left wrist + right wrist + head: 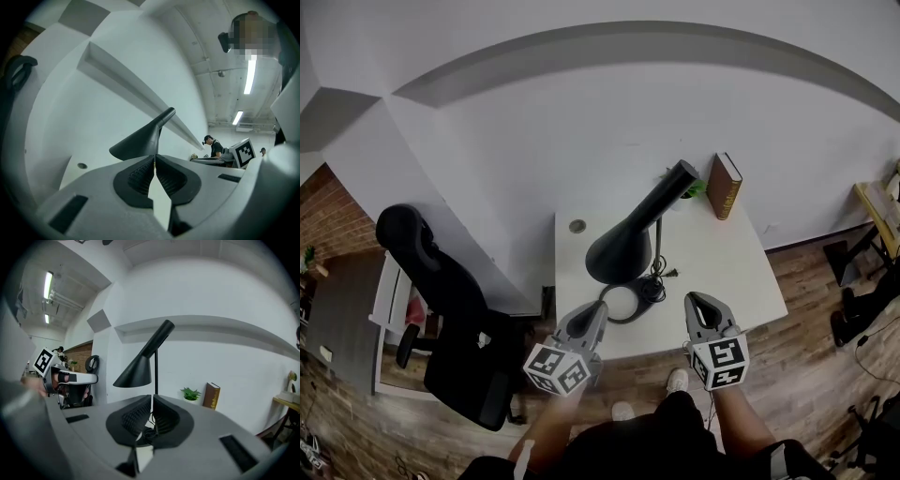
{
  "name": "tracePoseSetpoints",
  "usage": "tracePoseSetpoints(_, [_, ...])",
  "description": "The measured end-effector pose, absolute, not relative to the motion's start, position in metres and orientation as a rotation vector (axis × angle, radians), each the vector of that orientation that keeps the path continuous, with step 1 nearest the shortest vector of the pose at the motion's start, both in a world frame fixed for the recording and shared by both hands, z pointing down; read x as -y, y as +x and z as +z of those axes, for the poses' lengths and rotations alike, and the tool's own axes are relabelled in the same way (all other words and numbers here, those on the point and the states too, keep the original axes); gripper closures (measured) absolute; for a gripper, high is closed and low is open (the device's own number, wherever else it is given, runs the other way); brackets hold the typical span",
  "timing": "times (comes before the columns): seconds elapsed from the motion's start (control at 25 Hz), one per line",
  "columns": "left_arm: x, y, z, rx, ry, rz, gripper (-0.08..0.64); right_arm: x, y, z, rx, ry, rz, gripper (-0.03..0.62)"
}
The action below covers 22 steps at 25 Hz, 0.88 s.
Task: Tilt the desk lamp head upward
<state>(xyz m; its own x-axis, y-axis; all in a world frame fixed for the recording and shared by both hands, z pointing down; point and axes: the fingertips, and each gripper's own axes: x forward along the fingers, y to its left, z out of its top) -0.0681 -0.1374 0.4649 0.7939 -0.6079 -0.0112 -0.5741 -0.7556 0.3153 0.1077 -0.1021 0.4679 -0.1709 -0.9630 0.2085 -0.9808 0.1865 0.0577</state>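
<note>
1. We note the white table [722, 272] against the white wall. It carries everything the task concerns.
2. A black office chair [450, 309] stands on the floor to the table's left, clear of both hands.
3. The desk lamp stands on the left half of the table, towards the near edge. Its round base [623, 302] lies flat on the top, and a thin stem [658, 239] rises straight from it.
4. The lamp head [628, 239] is a matt black cone. Its wide mouth faces down and to the left, and its narrow end slopes up and back to the right, above the stem.
5. The left gripper [602, 307] is held out roughly level over the near table edge, with its tip just beside the lamp base. We cannot tell whether it touches the base. Its jaws are pressed together with nothing between them. In the left gripper view the lamp head sits above and beyond the tips.
6. The right gripper [694, 298] is held to the right of the base and apart from it, pointing slightly downward. Its jaws are also closed on nothing, and the stem lines up behind the tips.
7. A brown book [724, 185] stands upright at the back right of the table.
8. A small green plant [696, 187] sits just left of the book. Its pot is too small to make out.
9. The lamp's cable [654, 281] lies coiled beside the base.
10. A round grommet [577, 226] is set in the tabletop at the back left.
</note>
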Motion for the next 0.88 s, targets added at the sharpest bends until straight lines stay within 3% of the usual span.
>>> tracePoseSetpoints(0.12, [0.147,-0.071,0.470,0.930,2.603,-0.208,0.549,0.116,0.109,0.474,2.265,1.831,0.155,0.584])
tracePoseSetpoints(0.16, [0.151,-0.072,0.472,0.925,2.566,-0.235,0.537,0.121,0.110,0.476,2.267,1.815,0.162,0.544])
tracePoseSetpoints(0.24, [0.161,-0.075,0.475,0.900,2.483,-0.295,0.407,0.133,0.109,0.479,2.274,1.785,0.163,0.489])
tracePoseSetpoints(0.28, [0.165,-0.077,0.477,0.892,2.446,-0.321,0.379,0.140,0.108,0.479,2.278,1.773,0.158,0.481])
tracePoseSetpoints(0.52, [0.180,-0.076,0.485,0.861,2.298,-0.406,0.338,0.171,0.109,0.483,2.296,1.715,0.135,0.436])
tracePoseSetpoints(0.88, [0.204,-0.073,0.489,0.612,1.869,-0.799,0.307,0.217,0.100,0.493,2.330,1.619,0.138,0.420])
